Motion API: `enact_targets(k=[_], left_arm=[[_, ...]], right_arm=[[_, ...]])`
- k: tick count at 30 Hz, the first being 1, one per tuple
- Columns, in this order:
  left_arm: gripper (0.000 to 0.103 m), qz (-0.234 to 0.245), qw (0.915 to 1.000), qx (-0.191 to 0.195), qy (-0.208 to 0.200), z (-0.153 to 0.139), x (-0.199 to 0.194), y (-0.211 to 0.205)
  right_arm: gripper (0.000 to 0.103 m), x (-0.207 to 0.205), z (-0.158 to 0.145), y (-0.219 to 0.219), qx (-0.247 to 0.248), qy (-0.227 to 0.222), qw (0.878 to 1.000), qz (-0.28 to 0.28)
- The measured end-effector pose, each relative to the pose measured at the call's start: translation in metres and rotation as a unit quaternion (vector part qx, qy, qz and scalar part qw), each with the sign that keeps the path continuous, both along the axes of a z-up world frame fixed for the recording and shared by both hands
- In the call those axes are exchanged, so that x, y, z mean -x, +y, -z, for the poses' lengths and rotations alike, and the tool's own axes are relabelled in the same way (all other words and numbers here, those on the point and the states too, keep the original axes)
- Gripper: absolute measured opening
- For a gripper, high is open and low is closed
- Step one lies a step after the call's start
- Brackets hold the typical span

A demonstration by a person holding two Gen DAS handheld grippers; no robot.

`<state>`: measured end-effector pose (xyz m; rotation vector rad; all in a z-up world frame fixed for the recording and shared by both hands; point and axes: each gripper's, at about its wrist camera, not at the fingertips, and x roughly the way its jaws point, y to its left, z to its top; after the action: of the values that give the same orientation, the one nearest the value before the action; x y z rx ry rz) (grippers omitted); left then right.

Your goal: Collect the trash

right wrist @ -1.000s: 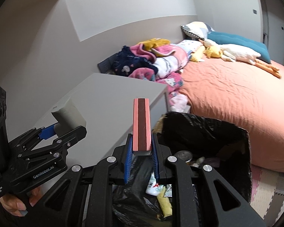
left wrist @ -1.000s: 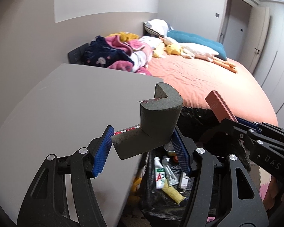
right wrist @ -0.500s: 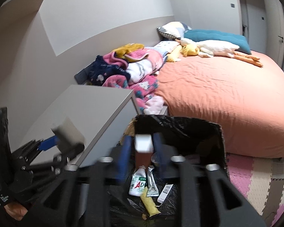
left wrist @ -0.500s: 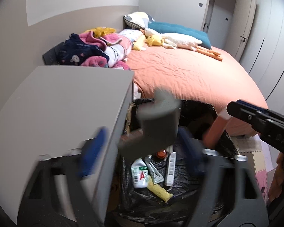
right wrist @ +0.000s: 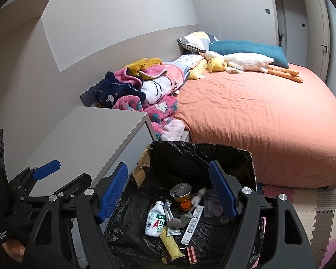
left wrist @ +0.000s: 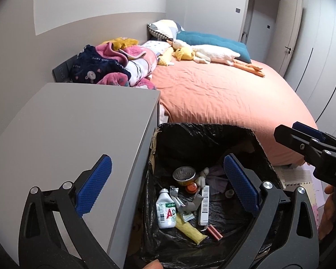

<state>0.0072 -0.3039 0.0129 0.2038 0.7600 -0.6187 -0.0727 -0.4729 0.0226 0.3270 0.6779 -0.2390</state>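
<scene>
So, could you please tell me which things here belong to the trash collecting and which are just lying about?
Job:
- bin bag
- white bottle
- pink block
- grey foam piece
- foil cup

Lying about:
- blankets
- plush goose
- grey cabinet

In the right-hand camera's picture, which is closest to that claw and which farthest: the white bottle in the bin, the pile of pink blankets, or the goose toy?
From the right gripper:
1. White bottle, just below the open fingers, lying in the black-lined bin.
2. Pink blankets, beyond the bin, heaped at the bed's left edge.
3. Goose toy, farthest, by the pillows at the bed's head.
</scene>
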Motion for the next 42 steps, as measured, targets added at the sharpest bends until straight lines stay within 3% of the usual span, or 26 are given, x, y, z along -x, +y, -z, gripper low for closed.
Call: enact_targets(k=[42], left_arm=[[0.097,0.011,0.9999,-0.002,-0.009,-0.0021,0.0044,0.0009]], right_arm=[[0.075,0.001,0.0009,0.0058,0.006,0.001,1.0,-0.001]])
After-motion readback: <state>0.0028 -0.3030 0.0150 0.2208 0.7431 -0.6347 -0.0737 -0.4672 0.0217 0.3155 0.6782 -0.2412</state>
